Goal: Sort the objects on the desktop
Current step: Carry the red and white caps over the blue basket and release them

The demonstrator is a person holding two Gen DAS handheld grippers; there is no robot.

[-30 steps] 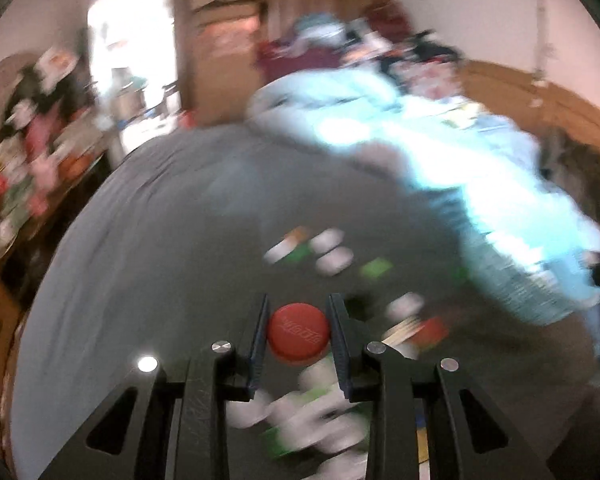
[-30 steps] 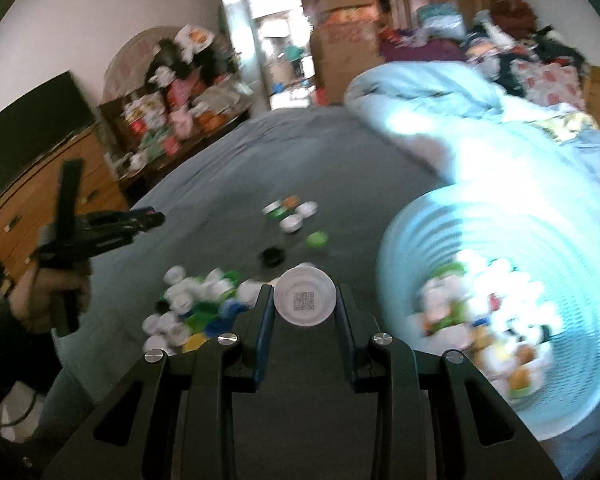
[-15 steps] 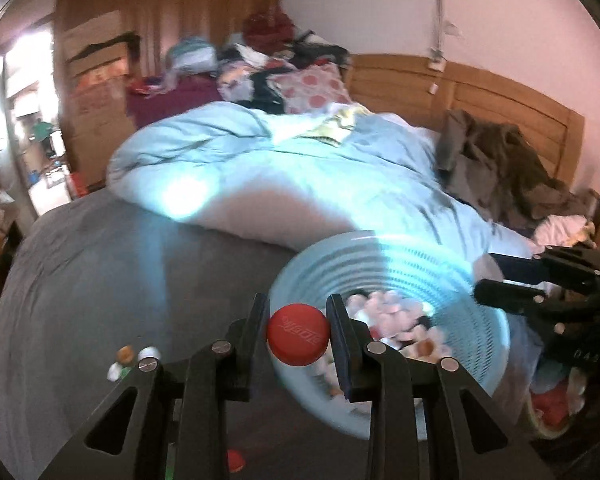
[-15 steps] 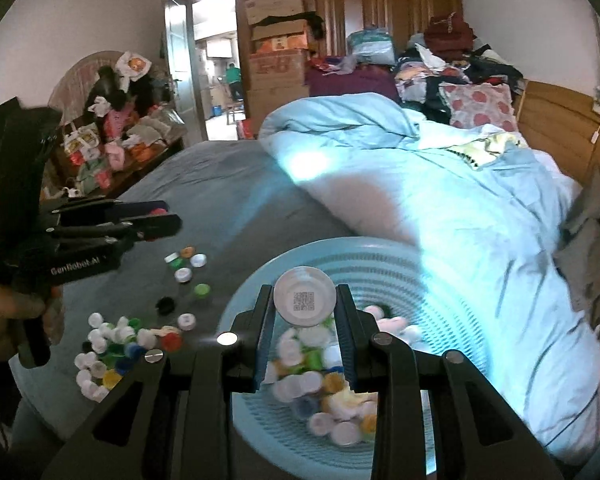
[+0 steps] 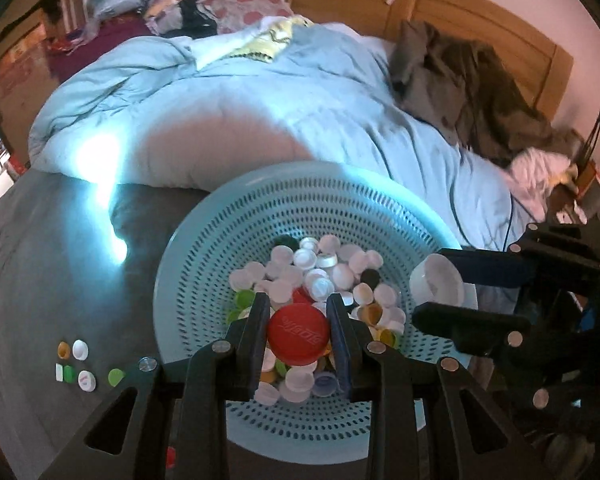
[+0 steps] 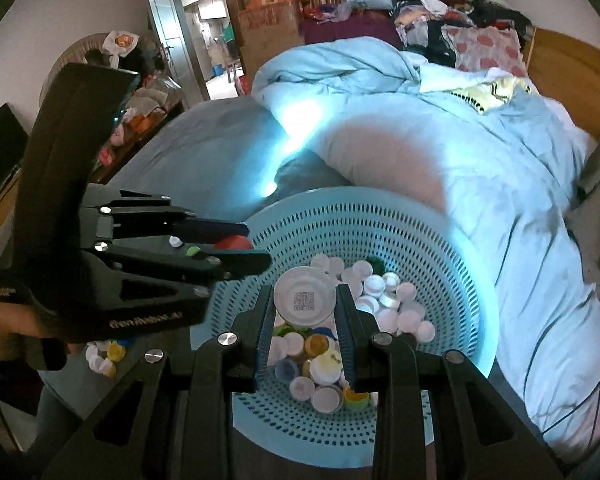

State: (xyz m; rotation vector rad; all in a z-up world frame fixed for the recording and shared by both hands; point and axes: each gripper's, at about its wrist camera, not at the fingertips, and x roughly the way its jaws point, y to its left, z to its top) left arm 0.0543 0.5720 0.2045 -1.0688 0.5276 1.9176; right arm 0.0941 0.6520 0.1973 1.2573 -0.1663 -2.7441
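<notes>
A: Bedroom first: a grey bed sheet (image 5: 40, 280) fills the lower left of the left wrist view, with a pale blue duvet (image 5: 260, 112) heaped across the top and a wooden headboard (image 5: 480, 20) in the upper right.

B: And what has changed since 1 second ago?

A: Back then the left wrist view was a blur of sheet and scattered caps. Now the blue perforated basket (image 5: 204, 248) sits in the centre of both views, where before it was at the right edge of the right wrist view.

B: What is in it?

A: A heap of bottle caps (image 5: 316, 264), mostly white. 6 loose caps (image 5: 80, 364) lie on the sheet at lower left.

B: The left gripper?

A: The left gripper (image 5: 298, 336) is clamped on a red cap (image 5: 298, 338), as it was 1 second ago, now over the basket's near half.

B: And the right?

A: The right gripper (image 6: 305, 304) pinches a white cap (image 6: 305, 296) printed with a QR code, also above the heap. In the left wrist view that gripper enters from the right edge, over the basket's right rim.
</notes>
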